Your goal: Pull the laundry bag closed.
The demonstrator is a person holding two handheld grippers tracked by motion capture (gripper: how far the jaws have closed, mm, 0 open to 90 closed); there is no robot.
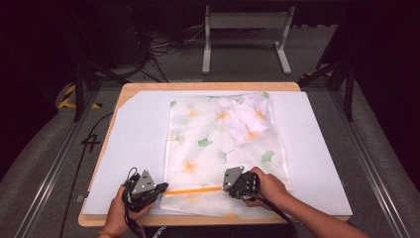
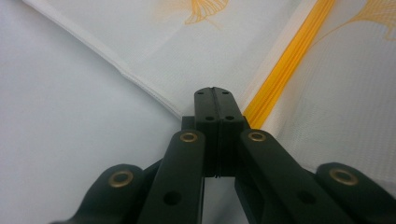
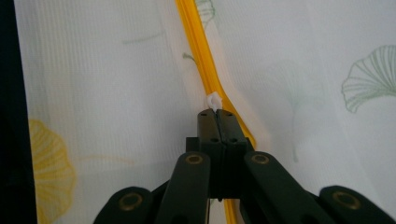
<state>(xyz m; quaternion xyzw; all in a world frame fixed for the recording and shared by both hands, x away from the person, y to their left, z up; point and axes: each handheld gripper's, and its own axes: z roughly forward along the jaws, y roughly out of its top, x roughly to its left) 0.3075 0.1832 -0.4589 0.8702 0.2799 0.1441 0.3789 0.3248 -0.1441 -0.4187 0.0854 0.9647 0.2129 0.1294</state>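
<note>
Where its orange zipper (image 1: 190, 190) runs — sheer white leaf-printed mesh bag (image 1: 223, 148), left gripper (image 2: 215, 93) clenched on its corner, right gripper (image 3: 215, 113) pinching the white zipper pull (image 3: 213, 101).

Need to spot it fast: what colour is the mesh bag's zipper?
Orange-yellow zipper, clearest in the right gripper view.

A black "4" (image 1: 91, 143) is marked on the floor (image 1: 44, 148) left of the table.
</note>
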